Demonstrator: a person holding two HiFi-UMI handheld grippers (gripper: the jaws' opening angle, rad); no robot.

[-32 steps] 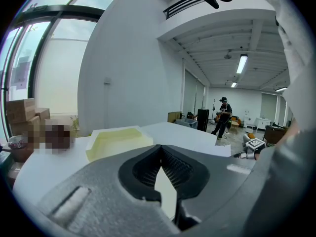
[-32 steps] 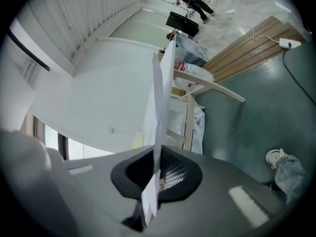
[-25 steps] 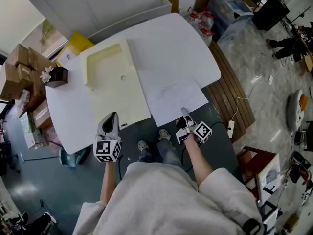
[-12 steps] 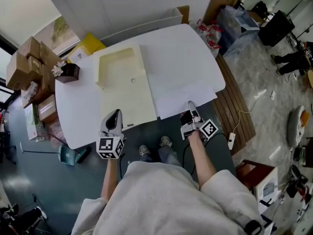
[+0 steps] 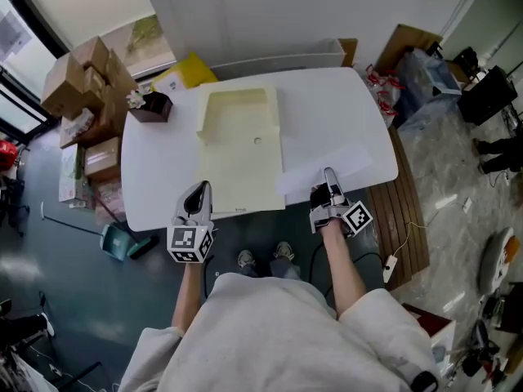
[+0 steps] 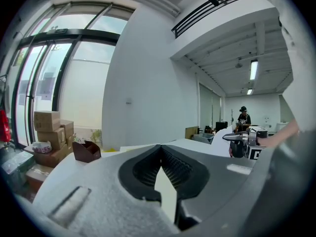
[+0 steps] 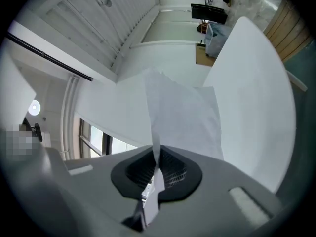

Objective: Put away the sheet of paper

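Note:
The white sheet of paper [image 5: 327, 170] lies on the right part of the white table [image 5: 159, 170], with its near edge pinched in my right gripper [image 5: 328, 176]. In the right gripper view the sheet [image 7: 182, 112] rises out of the shut jaws of the right gripper [image 7: 157, 158] and bends away over the table. An open cream folder [image 5: 241, 149] lies flat in the table's middle. My left gripper [image 5: 200, 193] hovers at the folder's near left corner. In the left gripper view the left gripper [image 6: 160, 151] has its tips together and nothing shows in its grip.
A small brown box [image 5: 149, 104] stands at the table's far left corner, also visible as a brown box [image 6: 85, 151]. Cardboard boxes [image 5: 82, 76] are stacked on the floor at left. A wooden slatted bench [image 5: 404, 219] stands right of the table. A person [image 6: 243, 118] stands far off.
Both grippers have risen. The right one has lifted the sheet's near edge off the table. The head view has pulled back, so the table looks smaller and farther.

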